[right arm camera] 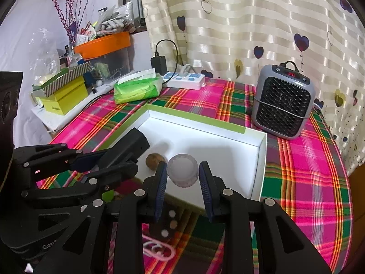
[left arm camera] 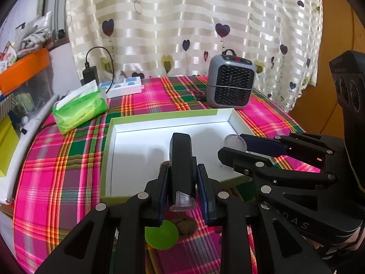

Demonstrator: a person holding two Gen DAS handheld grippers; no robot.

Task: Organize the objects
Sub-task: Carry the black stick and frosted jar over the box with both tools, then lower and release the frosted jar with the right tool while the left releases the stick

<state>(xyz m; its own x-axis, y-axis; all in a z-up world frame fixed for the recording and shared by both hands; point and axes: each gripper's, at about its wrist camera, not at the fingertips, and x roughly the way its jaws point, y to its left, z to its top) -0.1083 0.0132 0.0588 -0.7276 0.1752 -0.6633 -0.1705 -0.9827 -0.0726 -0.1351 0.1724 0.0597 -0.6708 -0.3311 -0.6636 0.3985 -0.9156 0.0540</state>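
1. Table (right arm camera: pixel 308 182), covered in pink-green-orange plaid cloth.
2. Open shallow box (right arm camera: pixel 262 159), white inside, green rim, mid-table.
3. Grey mini heater (right arm camera: pixel 284 105) just behind the box, right side.
4. Green tissue pack (right arm camera: pixel 136 90) back left.
5. White power strip (right arm camera: pixel 186 80) near the curtain, black charger (right arm camera: pixel 159 65) plugged in.
6. Pink paper clip (right arm camera: pixel 157 248) and green disc (left arm camera: pixel 162 237) at the near edge.

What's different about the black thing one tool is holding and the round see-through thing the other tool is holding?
The black device is long, boxy and dark, with only a clear tip. The round clear jar is short, squat and frosted all over. The black device is gripped by the left tool; the jar sits between the pads of the right tool. Both are held over the white open box.
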